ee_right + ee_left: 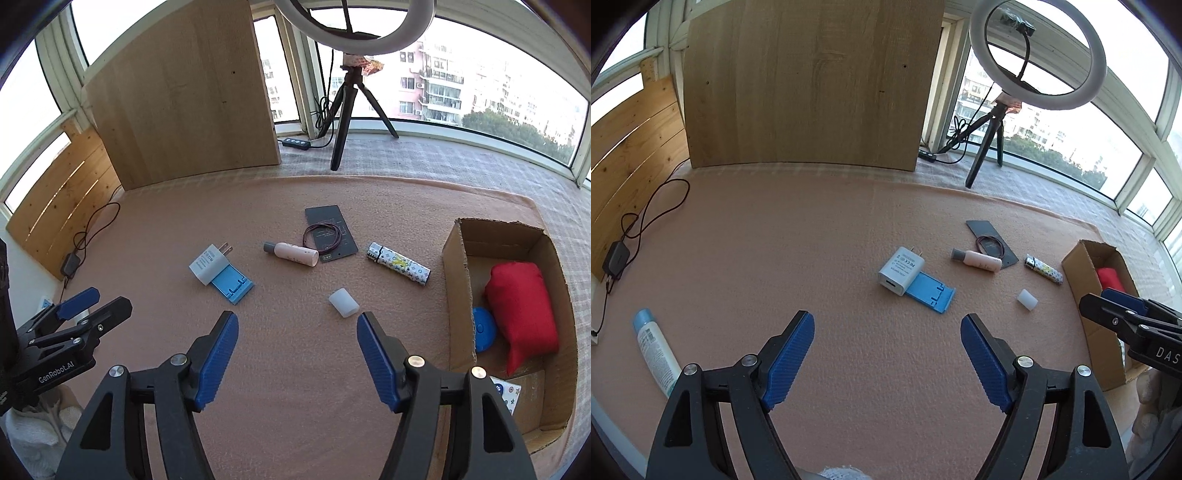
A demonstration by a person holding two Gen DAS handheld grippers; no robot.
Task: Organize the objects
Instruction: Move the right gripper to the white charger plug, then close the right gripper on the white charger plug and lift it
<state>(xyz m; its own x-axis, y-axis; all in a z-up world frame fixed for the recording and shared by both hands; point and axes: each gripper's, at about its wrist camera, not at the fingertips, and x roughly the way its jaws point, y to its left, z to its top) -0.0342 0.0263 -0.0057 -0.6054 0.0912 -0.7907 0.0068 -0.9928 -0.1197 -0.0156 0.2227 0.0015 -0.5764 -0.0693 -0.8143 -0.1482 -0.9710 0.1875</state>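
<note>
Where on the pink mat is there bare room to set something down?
Bare mat runs from the wooden board down to the white charger, and between the spray can and the blue stand. It is crowded from the pink bottle and lighter to the cardboard box.

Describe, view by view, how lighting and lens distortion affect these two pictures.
Left wrist view: the windows blow out white, the wooden board bows outward, corners vignette black. Right wrist view: daylight is softer, buildings stay visible outside, shadows under the cardboard box wall are faint, and straight window frames curve.
</note>
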